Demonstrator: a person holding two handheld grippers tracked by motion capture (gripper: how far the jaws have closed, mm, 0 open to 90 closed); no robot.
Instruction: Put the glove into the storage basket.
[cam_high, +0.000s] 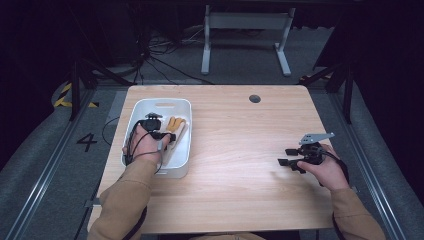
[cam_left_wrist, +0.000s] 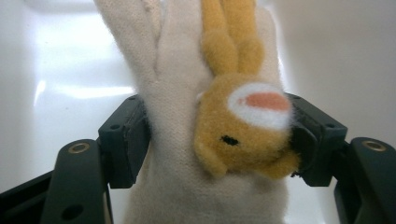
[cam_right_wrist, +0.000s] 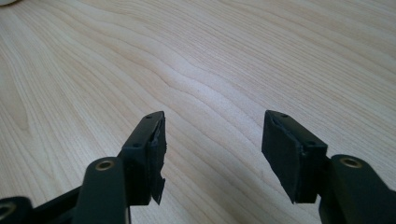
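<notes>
bin (cam_high: 184, 150): walls close round the glove (cam_high: 176, 131) and left gripper (cam_high: 154, 125); entry from above.
table (cam_high: 235, 150): bare from bin to right gripper (cam_high: 289, 162), at 3 o'clock.

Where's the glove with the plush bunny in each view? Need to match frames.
High view: glove left of centre, inside the white bin, by the left claw.
Left gripper view: glove centre, between the claw's jaws.
Right gripper view: bare wooden table.
Shared landmark: white bin.

Dim surroundings, evenly lit table (cam_high: 240, 150); glare on white bin (cam_left_wrist: 70, 88); close-ups soft.
</notes>
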